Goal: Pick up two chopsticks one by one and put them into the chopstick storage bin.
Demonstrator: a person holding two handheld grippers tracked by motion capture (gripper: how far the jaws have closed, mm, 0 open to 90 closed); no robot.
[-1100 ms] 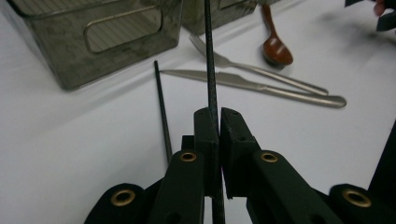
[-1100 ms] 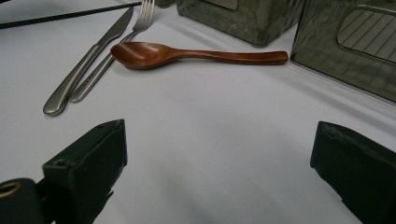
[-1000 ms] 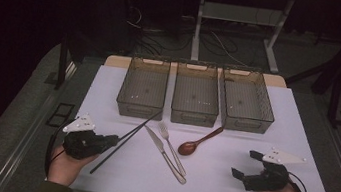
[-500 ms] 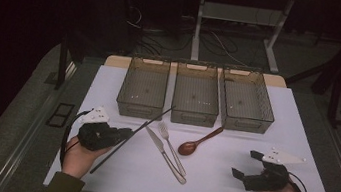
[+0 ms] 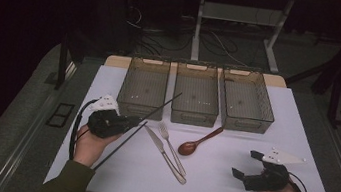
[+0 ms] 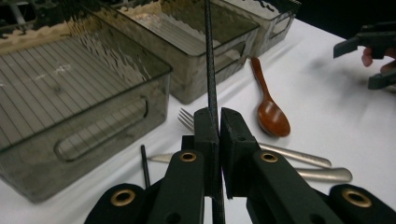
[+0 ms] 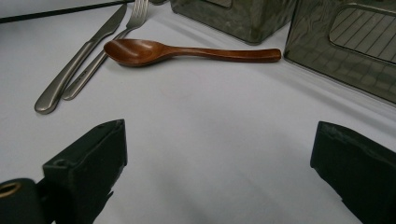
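Note:
My left gripper [image 5: 135,120] [image 6: 215,116] is shut on a thin black chopstick [image 5: 162,106] [image 6: 209,56]. The stick is lifted off the cloth and slants up, its far tip over the near right corner of the left clear bin [image 5: 143,88] [image 6: 70,98]. A second black chopstick [image 5: 118,147] [image 6: 145,165] lies on the white cloth just below that gripper. To the right lie a steel fork [image 5: 170,146], a steel knife [image 5: 163,153] and a brown wooden spoon [image 5: 200,141] [image 7: 154,50]. My right gripper [image 5: 244,164] [image 7: 218,128] rests open at the near right, nothing between its jaws.
The middle bin [image 5: 196,94] and the right bin [image 5: 247,101] stand beside the left one along the far edge of the white cloth [image 5: 226,189]. Dark floor, cables and table legs lie beyond the table.
My left gripper has moved away from the near edge toward the bins and risen a little, carrying the chopstick with it. The right gripper has stayed put.

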